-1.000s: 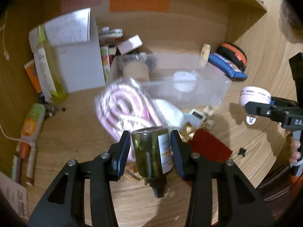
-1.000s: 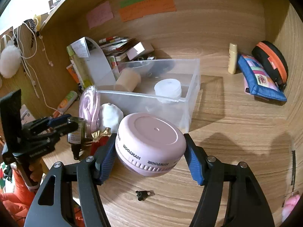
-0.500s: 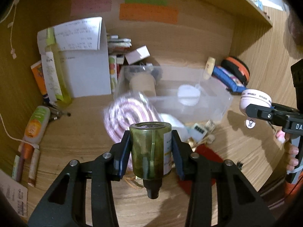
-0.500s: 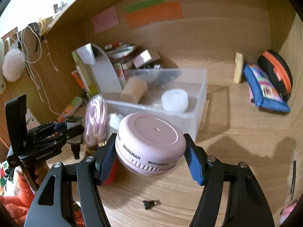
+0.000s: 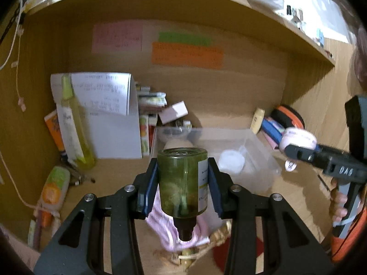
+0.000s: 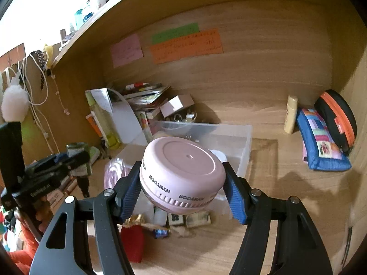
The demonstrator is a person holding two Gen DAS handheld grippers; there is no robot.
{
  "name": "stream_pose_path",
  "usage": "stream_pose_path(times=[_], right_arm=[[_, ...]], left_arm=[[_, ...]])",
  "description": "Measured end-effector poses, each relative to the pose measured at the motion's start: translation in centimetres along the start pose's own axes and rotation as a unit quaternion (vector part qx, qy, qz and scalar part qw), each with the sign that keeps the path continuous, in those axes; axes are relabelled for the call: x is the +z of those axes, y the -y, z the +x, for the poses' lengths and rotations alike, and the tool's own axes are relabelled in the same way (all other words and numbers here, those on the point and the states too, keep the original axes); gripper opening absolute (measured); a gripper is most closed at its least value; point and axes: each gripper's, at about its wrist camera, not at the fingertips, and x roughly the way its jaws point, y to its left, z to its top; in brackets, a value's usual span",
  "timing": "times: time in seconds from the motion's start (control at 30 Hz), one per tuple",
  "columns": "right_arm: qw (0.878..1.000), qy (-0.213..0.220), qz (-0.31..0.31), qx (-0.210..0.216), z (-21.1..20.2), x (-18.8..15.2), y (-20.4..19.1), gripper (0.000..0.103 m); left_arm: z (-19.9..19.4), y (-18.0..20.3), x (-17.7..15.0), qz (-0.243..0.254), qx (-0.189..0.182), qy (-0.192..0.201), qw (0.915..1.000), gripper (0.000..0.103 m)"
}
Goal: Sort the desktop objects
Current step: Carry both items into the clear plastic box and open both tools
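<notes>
- The clear plastic storage bin (image 6: 238, 137) sits mid-desk, looks like the drop spot.
- The right gripper (image 6: 183, 192) is clamped on a round pink plastic gadget (image 6: 181, 174), lifted above the clutter.
- The left gripper (image 5: 182, 186) pinches an upside-down green glass bottle (image 5: 182, 181), body squeezed between both pads so it won't slip.

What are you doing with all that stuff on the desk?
A person is tidying a messy wooden desk with two hand-held grippers. The left gripper is clamped on a green glass bottle, held upside down with its dark cap pointing down. The right gripper holds a round pink gadget between its blue fingers. Both are held in the air in front of a clear plastic bin that already has a few things inside.
</notes>
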Motion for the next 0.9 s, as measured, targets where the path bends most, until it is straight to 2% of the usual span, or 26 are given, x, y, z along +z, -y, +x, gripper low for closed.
stream_pose_path(times=[0.4,0.6,0.67,0.9], right_arm=[[1.000,-0.017,0.002,0.001,3.9,1.8,0.8,0.063],[0.999,-0.038,0.002,0.003,6.0,2.0,1.2,0.063],[0.999,-0.046,0.003,0.000,6.7,1.9,1.3,0.063],[0.997,-0.076,-0.005,-0.030,9.1,1.4,1.9,0.063]], left_arm=[[3.7,-0.9,4.4,-0.008,-0.004,0.001,1.0000,0.041],[6.6,-1.2,4.9,-0.010,0.001,-0.016,0.9998,0.041],[7.7,-1.2,4.9,-0.006,0.021,-0.022,0.9995,0.041],[11.3,-1.9,3.9,-0.003,0.041,-0.055,0.9976,0.041]])
